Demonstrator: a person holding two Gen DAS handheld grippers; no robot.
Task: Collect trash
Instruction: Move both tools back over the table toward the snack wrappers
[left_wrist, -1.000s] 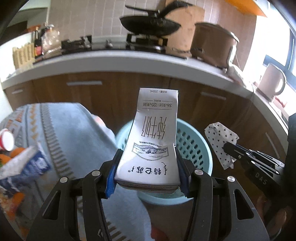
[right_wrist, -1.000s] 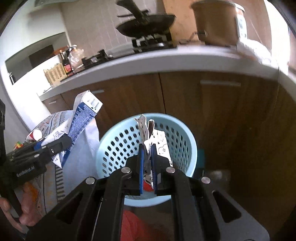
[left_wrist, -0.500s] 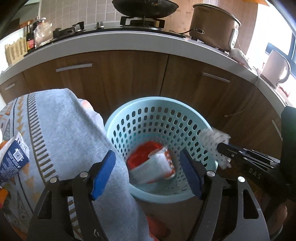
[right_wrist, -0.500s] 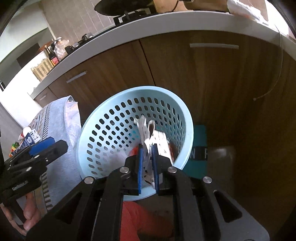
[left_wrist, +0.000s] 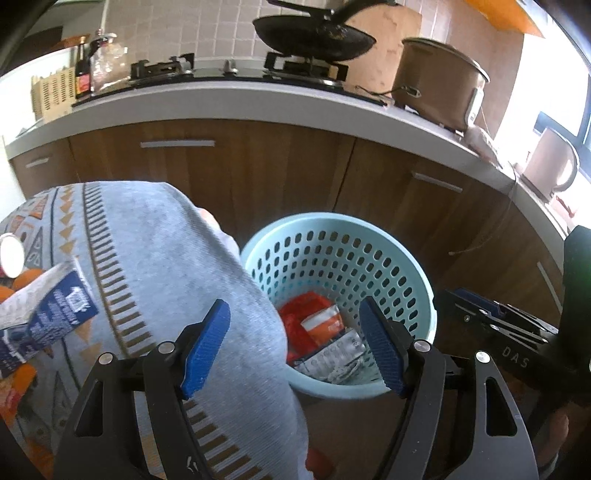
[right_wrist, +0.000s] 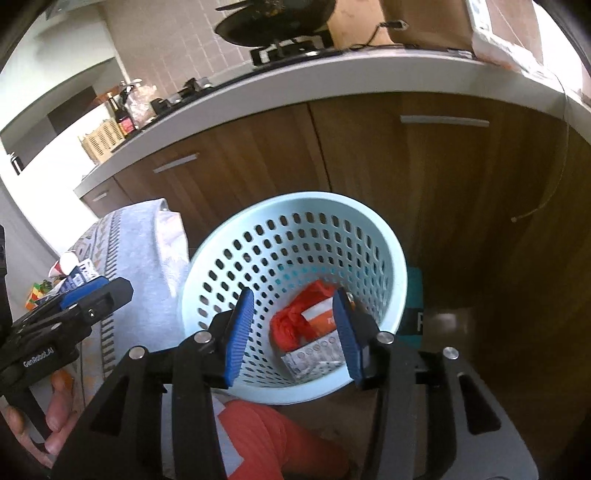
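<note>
Left gripper "GenRobot.AI" wide open, empty, right gripper "DAS" open, empty, both over basket rim, trash inside.

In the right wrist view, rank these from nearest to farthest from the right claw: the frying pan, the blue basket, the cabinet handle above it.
1. Blue basket, right below the open right claw, trash inside.
2. Cabinet handle, upper right on the wooden door behind the basket.
3. Frying pan, top centre on the stove, beyond the counter edge.
</note>
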